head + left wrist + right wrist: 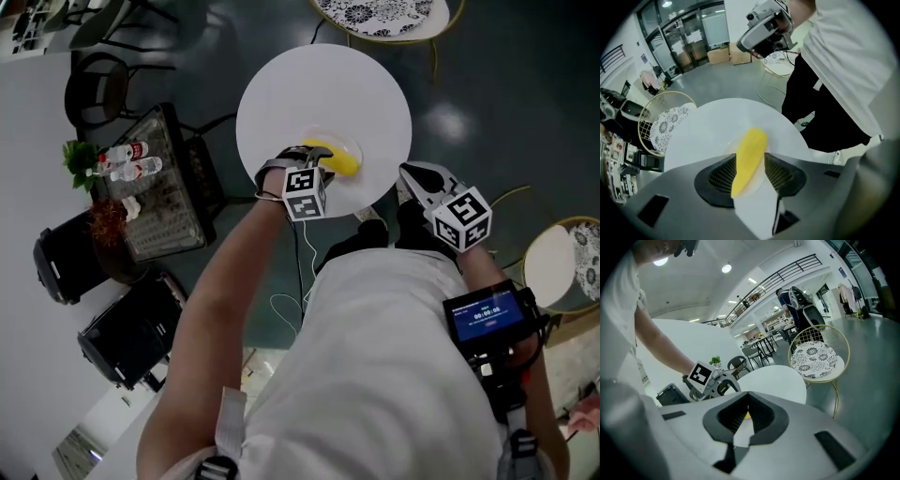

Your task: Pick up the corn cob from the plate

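The yellow corn cob (339, 161) lies on a small clear plate (349, 141) near the front edge of a round white table (323, 84). My left gripper (319, 156) points steeply down over it. In the left gripper view the cob (749, 154) runs lengthwise between the jaws of the left gripper (750, 156), which is open. A strip of plate (758, 182) shows between the cob and the right pad (778, 171). My right gripper (414, 180) hovers off the table's right front edge. Its jaws meet at the tips, with nothing held, in the right gripper view (748, 393).
A wire chair with a patterned cushion (380, 14) stands beyond the table. A second round seat (553, 267) is at the right. A black rack with bottles (150, 183) and dark bins (66, 258) stand to the left. The person's body fills the foreground.
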{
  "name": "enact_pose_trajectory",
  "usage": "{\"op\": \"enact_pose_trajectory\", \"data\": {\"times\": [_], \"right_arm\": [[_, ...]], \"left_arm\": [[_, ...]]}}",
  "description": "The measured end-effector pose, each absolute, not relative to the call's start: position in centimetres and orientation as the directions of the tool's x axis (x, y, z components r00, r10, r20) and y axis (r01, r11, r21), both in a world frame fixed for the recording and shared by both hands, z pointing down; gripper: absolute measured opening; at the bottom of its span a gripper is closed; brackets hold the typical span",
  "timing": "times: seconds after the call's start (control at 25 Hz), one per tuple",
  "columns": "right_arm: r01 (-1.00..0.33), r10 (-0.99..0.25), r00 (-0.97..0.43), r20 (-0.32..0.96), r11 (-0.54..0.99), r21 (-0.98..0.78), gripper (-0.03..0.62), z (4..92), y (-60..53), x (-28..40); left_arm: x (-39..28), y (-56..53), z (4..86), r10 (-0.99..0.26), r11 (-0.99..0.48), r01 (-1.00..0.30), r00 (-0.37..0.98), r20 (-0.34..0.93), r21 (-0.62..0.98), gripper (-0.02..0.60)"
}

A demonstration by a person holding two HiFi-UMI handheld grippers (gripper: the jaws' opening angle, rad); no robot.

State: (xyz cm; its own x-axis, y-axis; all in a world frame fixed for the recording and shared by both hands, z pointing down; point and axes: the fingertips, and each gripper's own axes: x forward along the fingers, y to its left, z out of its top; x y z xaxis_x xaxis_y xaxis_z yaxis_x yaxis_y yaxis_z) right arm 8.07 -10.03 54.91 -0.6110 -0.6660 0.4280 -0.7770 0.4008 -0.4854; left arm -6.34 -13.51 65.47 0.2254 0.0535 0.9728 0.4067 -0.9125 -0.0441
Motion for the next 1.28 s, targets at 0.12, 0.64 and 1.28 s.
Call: {"op": "enact_pose_trajectory", "data": {"times": [0.12,0.64,1.28], "right_arm": [[-0.786,-0.675,-0.595,0.436,0.377,-0.49,0.008,55.2,-9.7,8.4],[-0.825,-0.72,-0.518,0.462,0.278,-0.492,0.008,56.4,-8.2,10.6],[-0.828,-0.716,-0.512,0.474,0.265,-0.494,0.008,56.4,-8.3,10.6]], "left_arm": [[-6.5,-13.7,66.6,0.071,-0.866,0.499,0.16,0.985,-0.019,0.195],[-6.0,-14.2,70.2,0.089,-0.743,0.668,0.036,0.995,0.042,0.224],[-5.2,-14.6,70.2,0.084,-0.732,0.681,0.051,0.995,0.027,0.222]]}}
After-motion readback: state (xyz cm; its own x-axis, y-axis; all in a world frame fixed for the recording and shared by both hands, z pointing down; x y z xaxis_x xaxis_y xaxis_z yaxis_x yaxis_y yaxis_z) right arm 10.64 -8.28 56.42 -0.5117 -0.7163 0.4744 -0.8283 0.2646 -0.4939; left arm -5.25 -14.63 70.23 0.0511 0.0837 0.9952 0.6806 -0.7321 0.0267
